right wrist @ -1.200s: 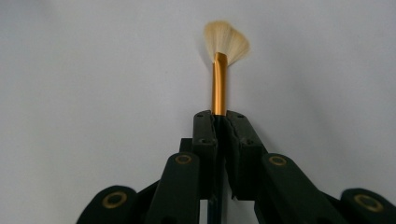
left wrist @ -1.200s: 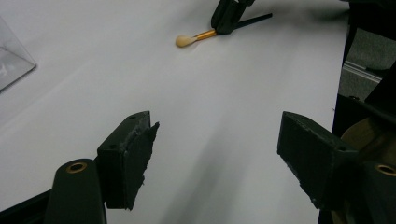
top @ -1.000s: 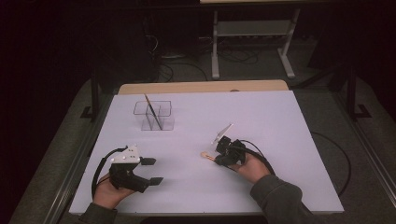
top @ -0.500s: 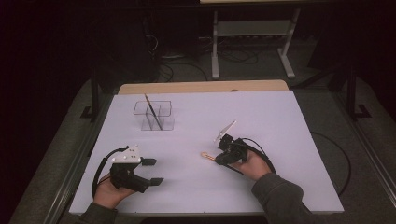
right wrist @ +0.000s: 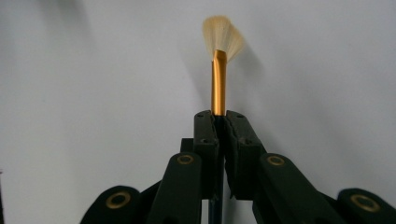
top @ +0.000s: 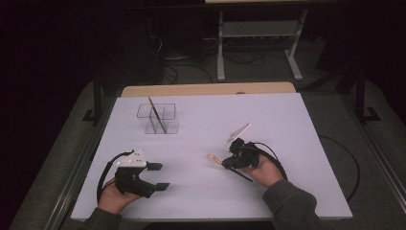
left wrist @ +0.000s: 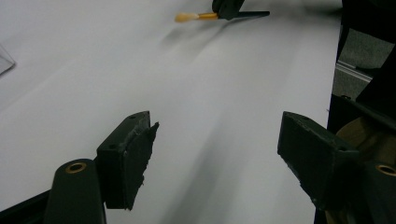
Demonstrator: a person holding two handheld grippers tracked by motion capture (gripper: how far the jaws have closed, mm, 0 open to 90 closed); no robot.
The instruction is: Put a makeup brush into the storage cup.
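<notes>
The right hand-held gripper was found clamped on a small brush, its jaws closed tight around the gold ferrule just below the fanned pale bristles. In the high view the brush projected leftward from the jaws, bristle end foremost, with its dark handle trailing back under the hand. It lay low over the white tabletop; whether the bristles touched the surface could not be determined. The left gripper view showed the same brush well ahead of that gripper, bristles just above or on the tabletop.

The left hand-held gripper rested at the near left of the tabletop, jaws spread wide and holding nothing, well apart from the brush.

A clear compartmented organiser stood toward the far left of the tabletop, with one thin dark stick leaning in it.

Assessment: the step in hand appeared to be the carrying stage, the brush being secured but not yet stowed. The organiser was the likely destination, given the similar item already in it. The next move would call for lifting the brush clear of the tabletop, carrying it forward and left, turning it toward upright, and lowering it into a compartment before the jaws release. The grip sat near the bristle end, so the long handle may swing; the light organiser could tip or slide if struck.
</notes>
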